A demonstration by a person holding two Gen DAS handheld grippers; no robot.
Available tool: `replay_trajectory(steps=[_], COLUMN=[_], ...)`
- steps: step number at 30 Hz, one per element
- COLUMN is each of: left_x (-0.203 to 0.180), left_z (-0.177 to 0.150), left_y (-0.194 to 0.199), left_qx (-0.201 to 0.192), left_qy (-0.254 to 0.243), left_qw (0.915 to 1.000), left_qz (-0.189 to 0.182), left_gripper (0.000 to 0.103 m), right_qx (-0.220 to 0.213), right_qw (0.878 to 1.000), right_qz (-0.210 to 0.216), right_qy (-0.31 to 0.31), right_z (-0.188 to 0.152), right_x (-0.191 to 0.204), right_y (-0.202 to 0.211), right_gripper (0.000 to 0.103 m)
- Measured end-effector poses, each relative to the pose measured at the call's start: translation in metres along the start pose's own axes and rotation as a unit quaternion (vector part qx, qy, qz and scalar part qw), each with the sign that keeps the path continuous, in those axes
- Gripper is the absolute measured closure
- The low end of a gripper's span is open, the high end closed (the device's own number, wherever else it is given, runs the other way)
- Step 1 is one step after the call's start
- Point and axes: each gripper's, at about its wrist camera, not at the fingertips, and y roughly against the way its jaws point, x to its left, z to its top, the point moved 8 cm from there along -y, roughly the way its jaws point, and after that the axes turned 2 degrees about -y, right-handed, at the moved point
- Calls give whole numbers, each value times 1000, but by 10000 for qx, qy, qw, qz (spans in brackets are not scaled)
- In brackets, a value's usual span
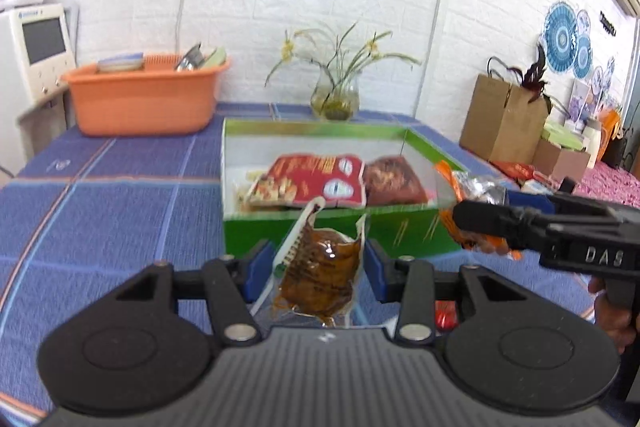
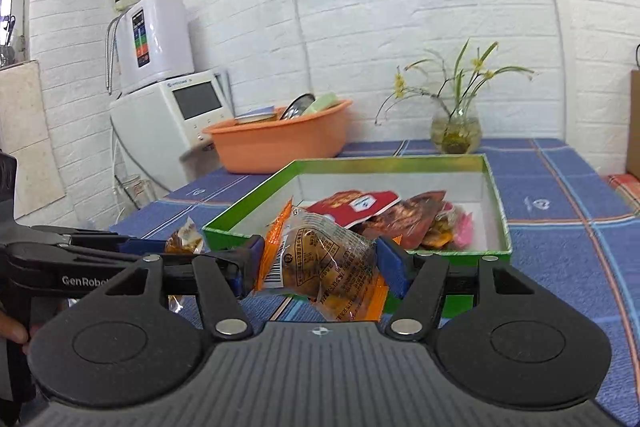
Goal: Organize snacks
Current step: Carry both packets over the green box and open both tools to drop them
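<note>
Both grippers—left (image 1: 318,263), right (image 2: 320,259)—apparently pinch snack packets.

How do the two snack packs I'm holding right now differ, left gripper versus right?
The left gripper holds a clear vacuum pack of flat brown food with a white edge strip; the right gripper holds a puffier orange-trimmed pack with printed text and a barcode. The vacuum pack hangs upright; the orange-trimmed pack is tilted and crinkled. Both are gripped short of the green box.

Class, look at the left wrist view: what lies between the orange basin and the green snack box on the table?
Only bare blue checked tablecloth lies between the orange basin and the green snack box; the right wrist view shows the same gap.
</note>
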Motion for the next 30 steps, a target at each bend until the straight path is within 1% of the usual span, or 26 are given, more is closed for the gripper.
replay_trajectory(steps=[3,6,8,9,10,13,14,15,17,19,21,23,25,26,28,30], left_x=[-4,-9,-12,-14,-16,-16,-14,-13,-9,-5,-1,4,10,11,9,10], left_z=[17,40,56,63,71,87,91,93,97,102,106,105,100,97,93,89], left_y=[0,1,0,-2,-6,-26,-33,-40,-55,-68,-79,-89,-95,-100,-109,-115], left_qx=[-163,-361,-494,-540,-599,-705,-700,-671,-594,-561,-582,-595,-589,-562,-478,-430], left_qy=[-85,-257,-362,-465,-598,-865,-867,-827,-558,-288,-168,-55,123,139,9,71], left_qw=[9998,9990,9981,9973,9958,9899,9891,9895,9927,9945,9933,9916,9909,9910,9914,9925], left_qz=[12,12,76,168,340,871,965,980,889,832,983,1148,1208,1209,1220,1140], left_gripper=[60,60,60,60,60,60,60,60,60,59,59,59,59,59,59,59], right_qx=[-228,-642,-902,-1009,-1097,-1159,-1159,-1166,-1153,-1062,-911,-773,-449,-306,-97,31], right_qw=[9997,9978,9956,9944,9933,9921,9918,9910,9891,9885,9886,9890,9905,9913,9911,9904], right_qz=[-70,-171,-250,-297,-346,-476,-544,-657,-910,-1078,-1198,-1257,-1298,-1278,-1325,-1374], right_qy=[0,49,97,133,139,65,10,-44,-75,13,102,-61,-64,-20,-51,-107], right_z=[14,39,57,67,75,91,94,96,98,98,97,93,82,76,65,59], right_x=[-5,-10,-13,-14,-16,-22,-24,-27,-31,-32,-34,-40,-44,-45,-50,-55], right_y=[6,14,16,16,15,4,-1,-5,-15,-28,-42,-55,-69,-75,-84,-89], right_gripper=[2,3,3,3,3,3,3,3,3,3,3,3,3,3,3,3])
